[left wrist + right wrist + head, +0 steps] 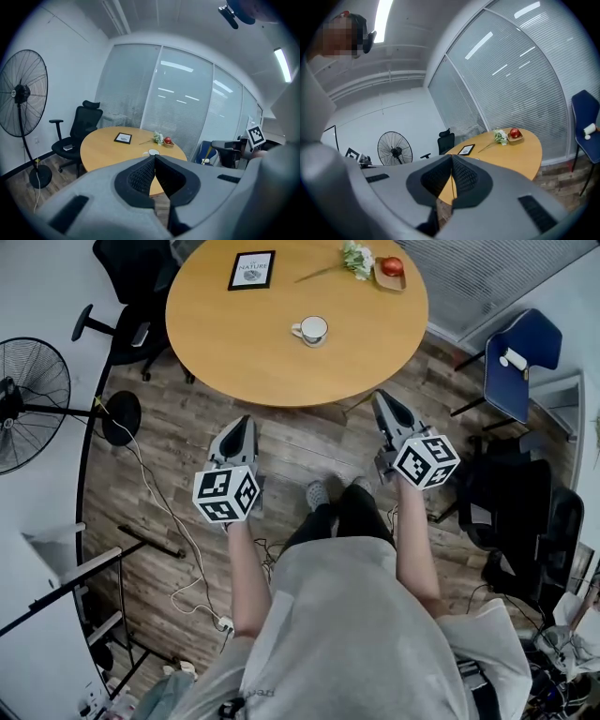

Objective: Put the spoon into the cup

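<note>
A white cup [312, 330] with a handle stands near the middle of the round wooden table [234, 343]; in the left gripper view the cup [153, 152] shows just above the jaw tips. No spoon can be made out in any view. My left gripper [245, 420] hangs over the floor in front of the table edge, jaws shut on nothing, as the left gripper view [154, 157] confirms. My right gripper [380, 396] is level with it at the table's near right edge, also shut and holding nothing [452, 157].
On the far side of the table are a framed picture [252, 269], a flower [354, 257] and an apple on a small tray [391, 268]. A standing fan [28, 413] and a black office chair [131, 282] are left; a blue chair [520, 357] is right. A cable [164, 512] runs across the floor.
</note>
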The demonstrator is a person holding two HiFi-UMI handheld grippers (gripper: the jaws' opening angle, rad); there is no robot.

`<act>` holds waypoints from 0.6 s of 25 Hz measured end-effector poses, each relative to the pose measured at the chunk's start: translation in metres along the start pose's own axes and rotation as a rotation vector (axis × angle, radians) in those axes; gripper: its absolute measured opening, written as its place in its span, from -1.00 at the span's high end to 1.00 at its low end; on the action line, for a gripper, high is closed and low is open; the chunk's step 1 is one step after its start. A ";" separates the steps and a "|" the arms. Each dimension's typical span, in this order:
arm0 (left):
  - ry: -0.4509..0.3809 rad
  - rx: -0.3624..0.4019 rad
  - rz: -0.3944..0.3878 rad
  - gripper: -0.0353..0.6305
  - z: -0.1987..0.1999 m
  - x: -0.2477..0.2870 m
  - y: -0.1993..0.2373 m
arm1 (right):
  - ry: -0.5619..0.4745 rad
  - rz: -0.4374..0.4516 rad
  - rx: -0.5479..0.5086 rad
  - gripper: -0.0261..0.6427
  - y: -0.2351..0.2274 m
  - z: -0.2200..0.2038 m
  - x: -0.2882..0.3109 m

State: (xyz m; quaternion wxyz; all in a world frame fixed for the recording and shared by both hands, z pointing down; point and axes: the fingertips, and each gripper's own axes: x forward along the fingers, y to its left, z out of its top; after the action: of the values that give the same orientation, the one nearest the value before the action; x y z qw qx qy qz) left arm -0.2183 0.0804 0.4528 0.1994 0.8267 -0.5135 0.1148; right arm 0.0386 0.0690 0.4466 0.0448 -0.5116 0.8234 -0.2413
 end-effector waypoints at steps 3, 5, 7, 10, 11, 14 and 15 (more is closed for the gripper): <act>-0.008 0.005 -0.004 0.87 0.004 0.003 0.001 | -0.008 -0.005 0.004 0.92 -0.004 0.003 0.005; -0.012 0.006 0.000 0.87 0.006 0.003 0.005 | -0.011 -0.003 0.001 0.92 -0.004 0.006 0.011; -0.017 0.004 0.008 0.87 0.008 0.004 0.009 | -0.013 0.005 -0.006 0.92 -0.003 0.010 0.019; -0.021 0.007 0.020 0.87 0.012 0.008 0.016 | -0.017 0.023 -0.011 0.92 -0.004 0.015 0.033; -0.021 0.008 0.023 0.87 0.014 0.011 0.018 | -0.018 0.028 -0.011 0.92 -0.004 0.016 0.039; -0.020 0.014 0.034 0.87 0.021 0.020 0.027 | -0.021 0.040 -0.004 0.92 -0.007 0.021 0.058; -0.019 0.016 0.036 0.87 0.024 0.024 0.030 | -0.022 0.043 -0.001 0.92 -0.008 0.022 0.064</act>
State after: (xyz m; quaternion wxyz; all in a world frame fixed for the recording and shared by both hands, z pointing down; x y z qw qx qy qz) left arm -0.2347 0.0390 0.4471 0.1859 0.8199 -0.5293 0.1145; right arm 0.0221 0.0028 0.4416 0.0590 -0.4963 0.8339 -0.2342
